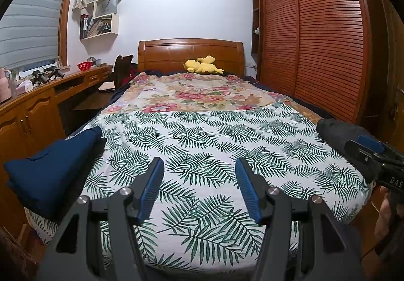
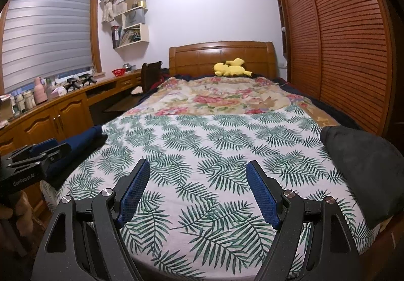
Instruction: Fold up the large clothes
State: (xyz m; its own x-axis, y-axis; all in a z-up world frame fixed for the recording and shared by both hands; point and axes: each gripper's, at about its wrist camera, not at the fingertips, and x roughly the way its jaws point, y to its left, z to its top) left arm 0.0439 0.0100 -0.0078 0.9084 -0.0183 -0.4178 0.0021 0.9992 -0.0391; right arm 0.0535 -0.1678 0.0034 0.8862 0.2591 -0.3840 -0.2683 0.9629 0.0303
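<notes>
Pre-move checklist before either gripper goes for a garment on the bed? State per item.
1. Left gripper open, nothing between its fingers: ok.
2. Right gripper open, nothing between its fingers: ok.
3. Middle of the leaf-print sheet free for spreading: ok.
4. Navy garment at the bed's left edge, already folded: ok.
5. Black garment at the right edge, bunched and untouched: not ok, still to fold.
6. Whether the black garment has a free edge to pinch: cannot tell.
</notes>
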